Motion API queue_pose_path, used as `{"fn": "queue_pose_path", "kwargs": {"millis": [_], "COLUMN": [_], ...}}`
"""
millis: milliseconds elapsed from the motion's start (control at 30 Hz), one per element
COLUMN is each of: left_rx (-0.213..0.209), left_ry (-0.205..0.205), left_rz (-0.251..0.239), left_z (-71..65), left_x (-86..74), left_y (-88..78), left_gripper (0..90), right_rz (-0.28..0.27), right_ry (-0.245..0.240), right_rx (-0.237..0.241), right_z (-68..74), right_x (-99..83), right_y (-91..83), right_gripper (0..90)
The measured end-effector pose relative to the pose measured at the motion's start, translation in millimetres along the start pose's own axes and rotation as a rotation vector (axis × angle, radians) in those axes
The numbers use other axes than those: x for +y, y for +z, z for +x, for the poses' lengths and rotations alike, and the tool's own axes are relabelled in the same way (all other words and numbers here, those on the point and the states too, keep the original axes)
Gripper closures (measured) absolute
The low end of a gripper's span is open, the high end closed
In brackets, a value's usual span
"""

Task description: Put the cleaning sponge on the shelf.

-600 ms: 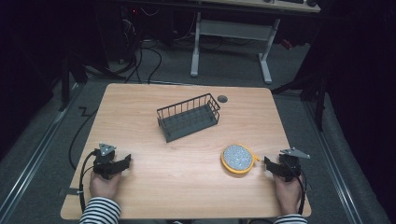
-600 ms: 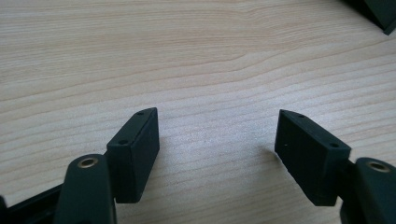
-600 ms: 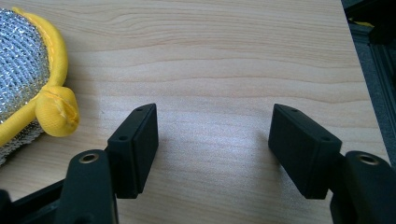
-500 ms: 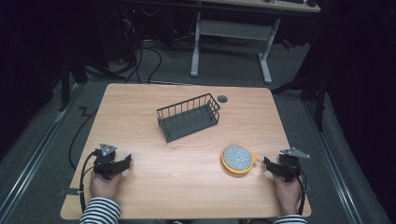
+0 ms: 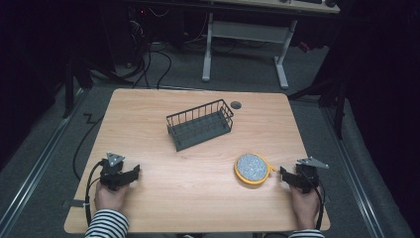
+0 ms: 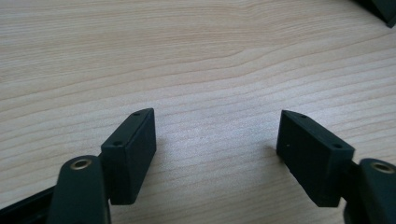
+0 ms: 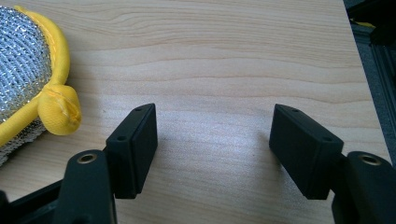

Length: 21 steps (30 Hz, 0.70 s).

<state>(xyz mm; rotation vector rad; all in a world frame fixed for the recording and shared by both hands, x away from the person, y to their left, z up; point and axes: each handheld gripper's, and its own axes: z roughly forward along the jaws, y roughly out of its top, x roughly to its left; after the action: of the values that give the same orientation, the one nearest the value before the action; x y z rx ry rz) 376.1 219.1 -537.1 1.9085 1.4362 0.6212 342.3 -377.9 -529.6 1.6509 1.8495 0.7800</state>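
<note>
Dark surroundings with cables and a desk frame are seen behind a light wooden table point(image 5: 198, 198), on which a dark wire basket point(image 5: 199, 124) is set near the middle. A round scouring pad point(image 5: 252, 168), with a silver mesh face, a yellow rim and a small yellow knot, is laid flat near the front right corner, just beside the right gripper point(image 5: 286, 176). Both the right gripper and the left gripper point(image 5: 130, 173) are held with jaws spread wide and nothing between them.

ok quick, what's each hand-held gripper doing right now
Left hand-held gripper: open, nothing between its jaws, just bare table.
Right hand-held gripper: open, holding nothing; the yellow-rimmed scrubber lies just beside it, untouched.
</note>
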Motion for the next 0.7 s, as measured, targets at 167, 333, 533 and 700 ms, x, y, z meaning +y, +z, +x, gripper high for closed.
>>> {"fn": "queue_pose_path", "kwargs": {"millis": [167,333,533,700], "left_rx": [-0.001,0.004,-0.014,-0.037], "left_ry": [0.0,-0.015,-0.037,-0.061], "left_rz": [0.0,0.0,0.01,-0.001], "left_z": [-0.1,-1.2,-0.8,-1.1], "left_x": [-0.1,0.4,5.0,13.4], "left_y": [-0.1,0.3,-0.3,-2.6], "left_gripper": [29.8,29.0,31.0,31.8], "right_rz": [-0.001,-0.001,-0.001,0.0], "right_ry": [-0.002,-0.002,-0.001,-0.001], "right_rx": [0.0,-0.001,-0.001,-0.001], "right_z": [-0.3,-0.2,0.0,0.0], "right_x": [0.0,0.0,0.0,0.0], "right_y": [0.1,0.1,0.1,0.0], "right_gripper": [32.6,32.6,32.6,32.6]}}
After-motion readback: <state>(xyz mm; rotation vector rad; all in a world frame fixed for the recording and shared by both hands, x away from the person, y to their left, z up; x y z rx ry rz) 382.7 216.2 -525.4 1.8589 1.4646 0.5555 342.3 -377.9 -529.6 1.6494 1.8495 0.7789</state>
